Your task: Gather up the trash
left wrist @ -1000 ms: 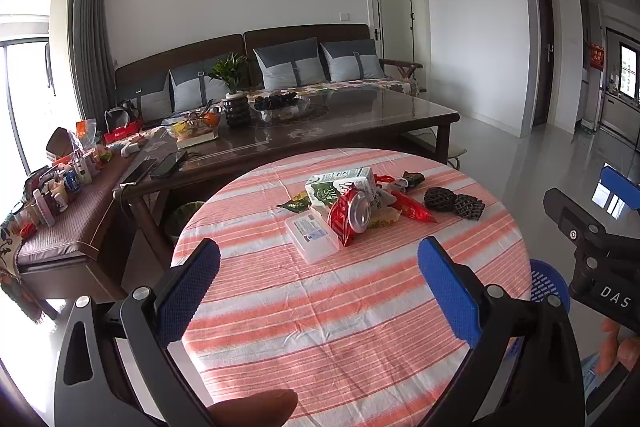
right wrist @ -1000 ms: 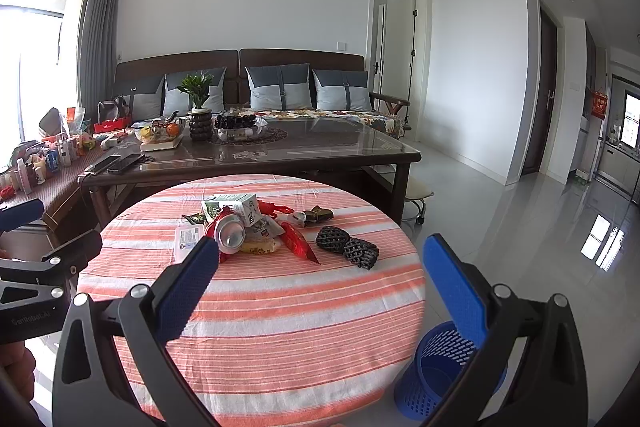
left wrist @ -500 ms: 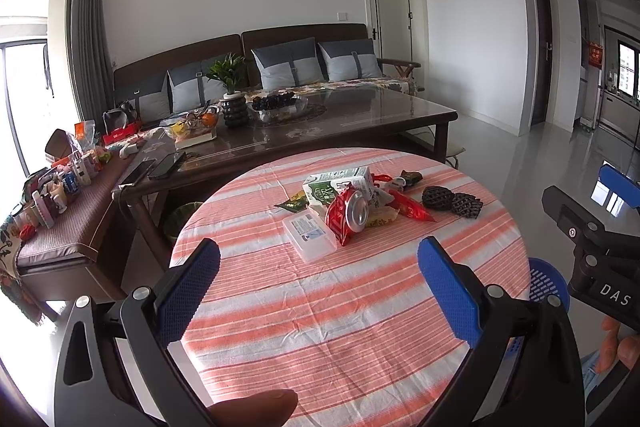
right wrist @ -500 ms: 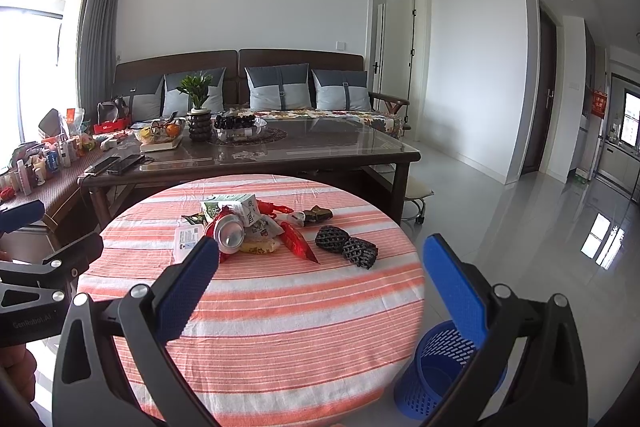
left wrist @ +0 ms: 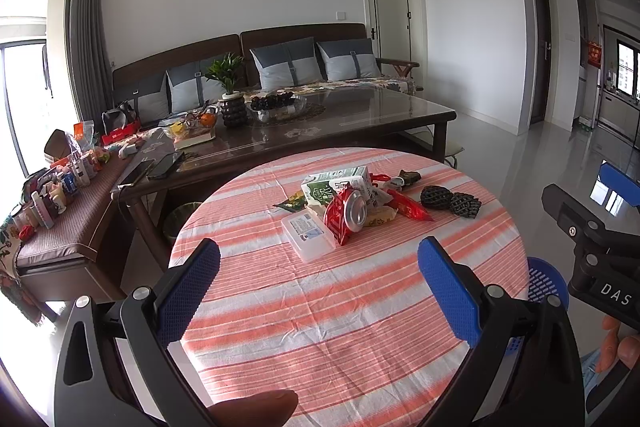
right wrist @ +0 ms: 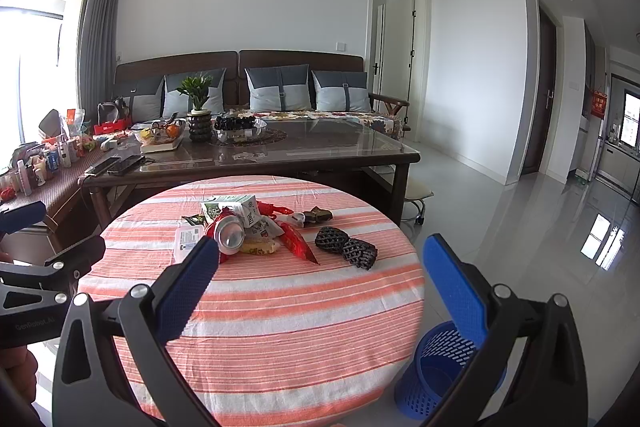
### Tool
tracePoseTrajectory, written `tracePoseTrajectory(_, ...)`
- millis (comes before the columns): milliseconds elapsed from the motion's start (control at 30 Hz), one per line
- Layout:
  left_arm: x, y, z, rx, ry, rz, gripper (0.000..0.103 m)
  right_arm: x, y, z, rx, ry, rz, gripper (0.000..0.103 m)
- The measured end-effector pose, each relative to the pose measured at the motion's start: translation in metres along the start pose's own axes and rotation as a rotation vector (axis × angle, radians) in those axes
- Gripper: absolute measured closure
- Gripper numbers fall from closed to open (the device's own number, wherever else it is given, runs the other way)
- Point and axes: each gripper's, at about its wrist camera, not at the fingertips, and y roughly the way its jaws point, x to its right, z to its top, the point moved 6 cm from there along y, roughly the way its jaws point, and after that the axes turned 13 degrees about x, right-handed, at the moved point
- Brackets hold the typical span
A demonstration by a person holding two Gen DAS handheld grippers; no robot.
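A heap of trash lies on the far half of the round striped table (left wrist: 352,311) (right wrist: 280,311): a green milk carton (left wrist: 338,184) (right wrist: 236,205), a crushed can (left wrist: 355,209) (right wrist: 229,235), red wrappers (left wrist: 410,206) (right wrist: 298,245), a clear plastic box (left wrist: 307,234) (right wrist: 187,241) and two black mesh pieces (left wrist: 450,200) (right wrist: 346,245). My left gripper (left wrist: 318,281) hangs open over the table's near part, well short of the heap. My right gripper (right wrist: 320,277) is open too, to the right of the left one. Nothing sits between either pair of fingers.
A blue mesh bin (right wrist: 444,373) (left wrist: 546,281) stands on the floor right of the round table. Behind it runs a long dark coffee table (left wrist: 312,135) with bowls, a plant and phones. A sofa lines the wall; a cluttered bench (left wrist: 60,223) sits left.
Both views have barely shifted; the heap sits a touch closer in the frames. Both grippers stay open and empty.
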Motion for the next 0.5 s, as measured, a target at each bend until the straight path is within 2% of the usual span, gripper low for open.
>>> tracePoseTrajectory(500,-0.0005,0.0002,0.0005,-0.003,0.002,0.0,0.005,0.0035,-0.0049,0.0067,0.002,0.002,-0.004,0.005)
